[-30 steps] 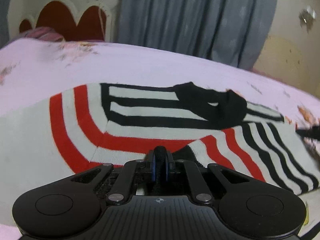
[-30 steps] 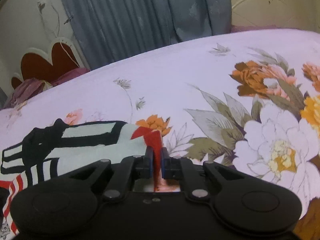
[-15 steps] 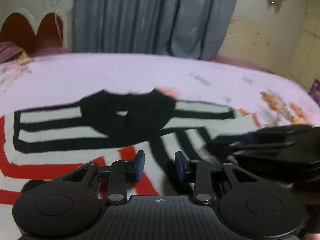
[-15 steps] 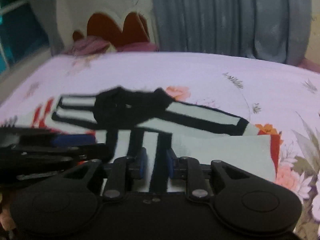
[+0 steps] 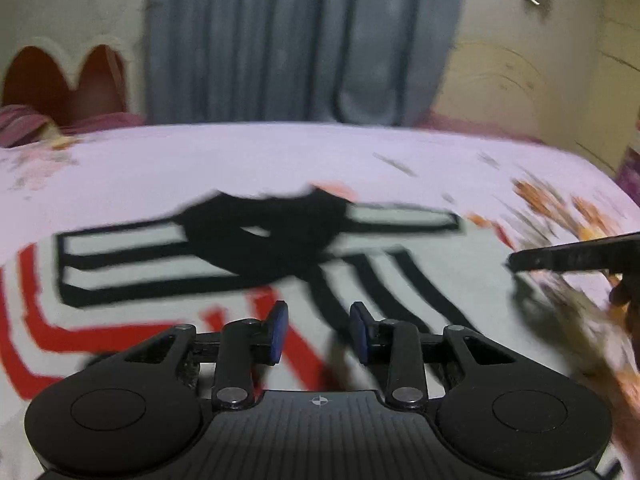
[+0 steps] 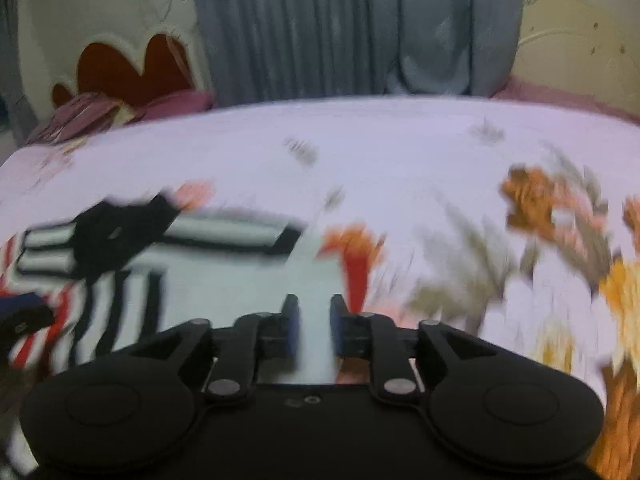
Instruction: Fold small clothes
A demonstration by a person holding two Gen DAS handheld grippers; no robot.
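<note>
A small striped garment (image 5: pixel 248 280) is seen spread flat on the bed (image 5: pixel 280 160), which is covered by a pale lilac floral sheet. The garment is white with black bands around a black collar patch (image 5: pixel 264 240) on its far side, and red bands toward its left edge. The left claw (image 5: pixel 319 332) is held low over the near part of the garment, its blue-padded fingers (image 5: pixel 278 330) parted, with nothing between them. The right claw (image 6: pixel 313 330) is held over the garment's right portion, near the red trim (image 6: pixel 354 272) at that edge; its jaws stand apart, with white cloth showing in the gap, though whether the cloth is touched cannot be told through the blur. In the left wrist view the right claw is glimpsed as a dark bar just right of the garment. A grey curtain (image 6: pixel 352 28) hangs beyond the bed, and a scalloped red headboard (image 6: pixel 132 68) is noted left of the curtain.
</note>
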